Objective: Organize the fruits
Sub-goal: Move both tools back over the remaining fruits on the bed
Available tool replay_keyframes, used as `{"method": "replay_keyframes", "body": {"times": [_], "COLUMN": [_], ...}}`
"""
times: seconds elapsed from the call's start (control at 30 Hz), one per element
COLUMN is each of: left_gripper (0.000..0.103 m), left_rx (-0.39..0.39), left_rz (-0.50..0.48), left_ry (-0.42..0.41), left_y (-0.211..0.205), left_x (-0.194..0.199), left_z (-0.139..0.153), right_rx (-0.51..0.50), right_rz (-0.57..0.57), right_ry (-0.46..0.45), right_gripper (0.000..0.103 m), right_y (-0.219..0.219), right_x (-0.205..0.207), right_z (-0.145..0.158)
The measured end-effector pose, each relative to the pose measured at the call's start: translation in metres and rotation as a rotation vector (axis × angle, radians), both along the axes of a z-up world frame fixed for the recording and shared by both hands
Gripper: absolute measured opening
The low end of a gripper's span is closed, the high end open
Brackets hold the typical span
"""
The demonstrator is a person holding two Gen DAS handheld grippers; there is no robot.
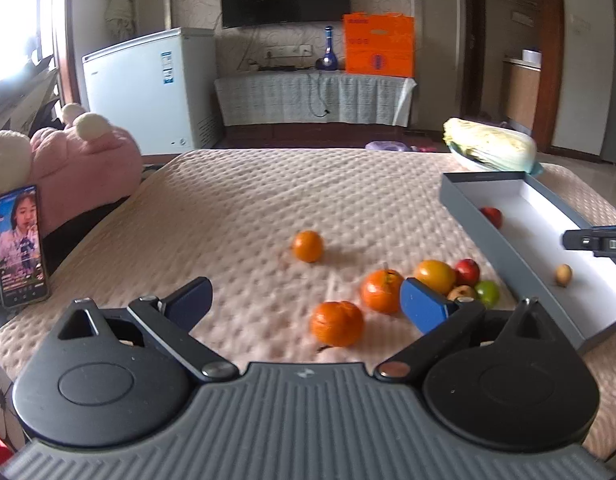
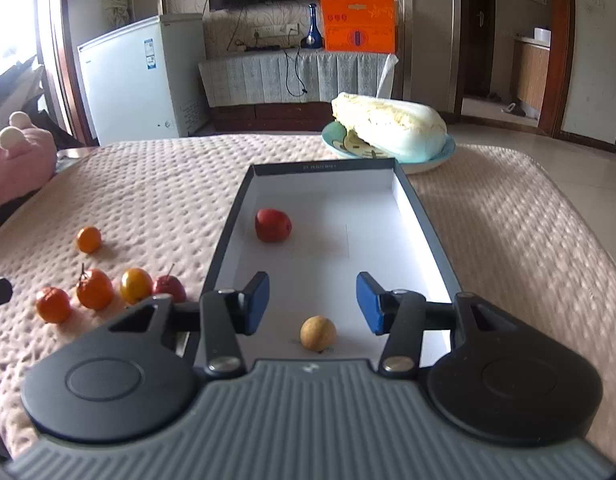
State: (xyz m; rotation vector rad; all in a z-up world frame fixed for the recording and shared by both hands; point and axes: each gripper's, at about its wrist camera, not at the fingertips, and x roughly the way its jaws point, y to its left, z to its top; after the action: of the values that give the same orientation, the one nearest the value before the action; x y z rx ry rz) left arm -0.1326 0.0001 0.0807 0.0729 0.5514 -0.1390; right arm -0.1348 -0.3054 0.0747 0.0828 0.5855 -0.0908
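Note:
A grey box with a white inside lies on the padded table and holds a red fruit and a small tan fruit. My right gripper is open and empty over the box's near end, the tan fruit just below it. In the left wrist view the box is at the right. My left gripper is open and empty above a tangerine. Other loose fruits lie near: a tangerine, a far one, a yellow-orange fruit, a red one, a green one.
A cabbage in a blue bowl stands behind the box. A phone leans at the table's left edge beside a pink plush toy. The right gripper's tip shows over the box in the left wrist view.

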Motion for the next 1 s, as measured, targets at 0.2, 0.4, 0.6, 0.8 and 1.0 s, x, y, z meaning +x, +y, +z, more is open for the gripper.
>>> {"method": "replay_keyframes", "body": {"times": [0.2, 0.4, 0.6, 0.8, 1.0], "left_gripper": [0.102, 0.102, 0.102, 0.102, 0.102], "left_rx": [-0.012, -0.023, -0.008, -0.003, -0.001], "left_rz": [0.072, 0.089, 0.064, 0.071, 0.068], "left_ry": [0.026, 0.031, 0.021, 0.026, 0.027], "left_y": [0.024, 0.03, 0.024, 0.024, 0.024], "left_x": [0.013, 0.018, 0.015, 0.018, 0.018], "left_z": [-0.001, 0.0, 0.0, -0.002, -0.003], "right_rx": [-0.02, -0.017, -0.005, -0.011, -0.015], "right_rz": [0.028, 0.083, 0.162, 0.207, 0.232], "right_ry": [-0.085, -0.193, -0.183, -0.158, -0.138], "right_gripper": [0.05, 0.05, 0.05, 0.049, 0.048], "right_y": [0.004, 0.015, 0.037, 0.051, 0.057], "right_x": [-0.018, -0.037, -0.036, -0.032, -0.032], "right_z": [0.016, 0.033, 0.031, 0.025, 0.02]}}
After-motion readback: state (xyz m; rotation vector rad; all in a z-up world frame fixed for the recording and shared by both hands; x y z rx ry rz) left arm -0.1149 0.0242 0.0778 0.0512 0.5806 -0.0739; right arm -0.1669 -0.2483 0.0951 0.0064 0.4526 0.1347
